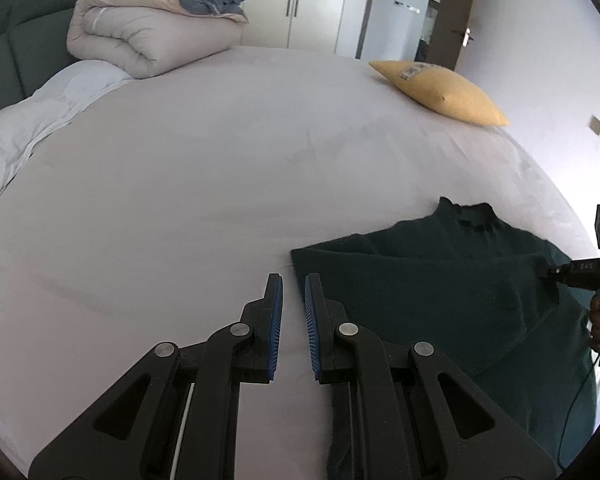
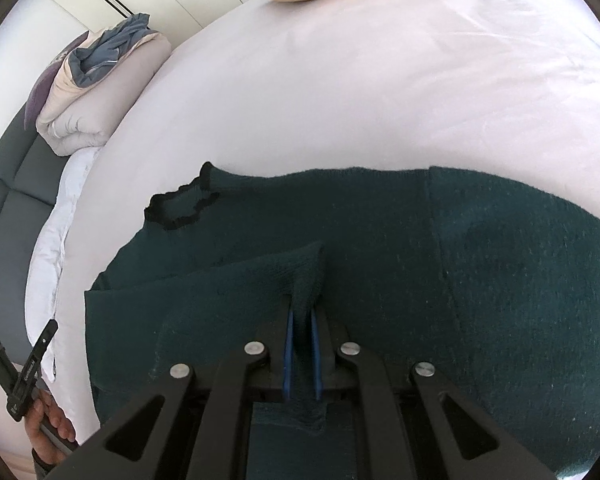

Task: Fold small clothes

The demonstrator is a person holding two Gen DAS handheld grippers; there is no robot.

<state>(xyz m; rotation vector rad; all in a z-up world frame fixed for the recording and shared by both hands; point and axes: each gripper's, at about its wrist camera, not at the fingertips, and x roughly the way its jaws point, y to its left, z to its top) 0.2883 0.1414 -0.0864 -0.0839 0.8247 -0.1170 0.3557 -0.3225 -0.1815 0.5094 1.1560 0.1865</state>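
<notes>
A dark green sweater (image 1: 440, 280) lies spread on the bed, its black-edged collar (image 2: 180, 208) toward the headboard. My right gripper (image 2: 301, 310) is shut on a pinched fold of the sweater (image 2: 284, 268), lifted a little over the garment's body (image 2: 500, 260). That gripper also shows at the right edge of the left wrist view (image 1: 580, 270). My left gripper (image 1: 293, 278) hovers over the sheet just left of the sweater's near corner, jaws nearly together with nothing between them. In the right wrist view it appears at the lower left (image 2: 32, 360), held by a hand.
The pale sheet (image 1: 220, 160) covers the wide bed. A yellow pillow (image 1: 444, 92) lies at the far right. A rolled beige duvet (image 1: 148, 28) sits by the dark headboard (image 1: 12, 40), with a white pillow (image 1: 40, 108) below it. Wardrobe doors stand behind.
</notes>
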